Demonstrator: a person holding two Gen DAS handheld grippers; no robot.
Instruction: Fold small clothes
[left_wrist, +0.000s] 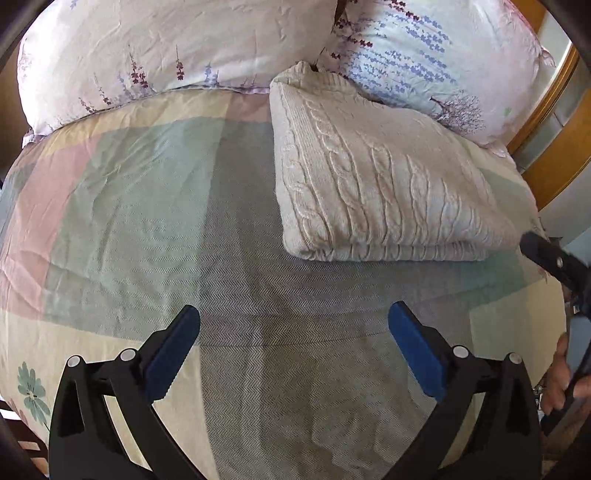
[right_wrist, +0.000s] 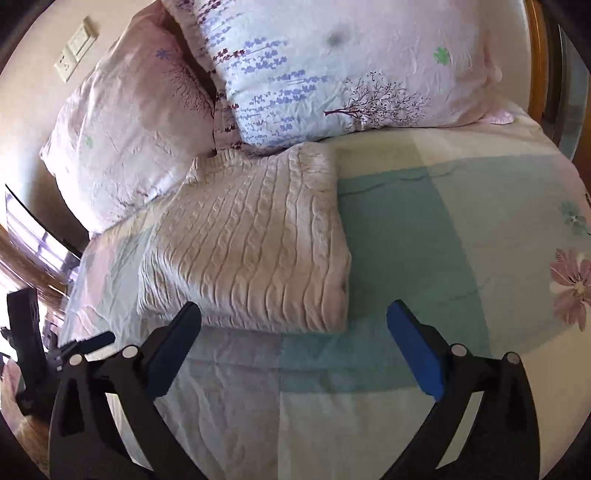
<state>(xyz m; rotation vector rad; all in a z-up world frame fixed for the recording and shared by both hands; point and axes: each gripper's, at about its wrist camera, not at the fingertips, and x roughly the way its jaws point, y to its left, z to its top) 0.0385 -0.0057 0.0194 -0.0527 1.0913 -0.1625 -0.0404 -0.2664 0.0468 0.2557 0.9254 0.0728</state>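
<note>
The bed (left_wrist: 240, 258) carries two pillows (left_wrist: 147, 48) at its far end. Against them lies the sweater (left_wrist: 376, 184), already folded into a neat block, right of centre in the left view. Both sets of tongs, left gripper (left_wrist: 294, 321) and right gripper (right_wrist: 294, 321), stand wide and hold nothing. The fold looks finished; best to square the near edge gently, pressing flat without dragging the layers.

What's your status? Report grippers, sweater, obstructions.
Left gripper open, empty, over bedspread. Right gripper open, empty. Cable-knit sweater folded, lying against pillows. Nothing between grippers and sweater.
</note>
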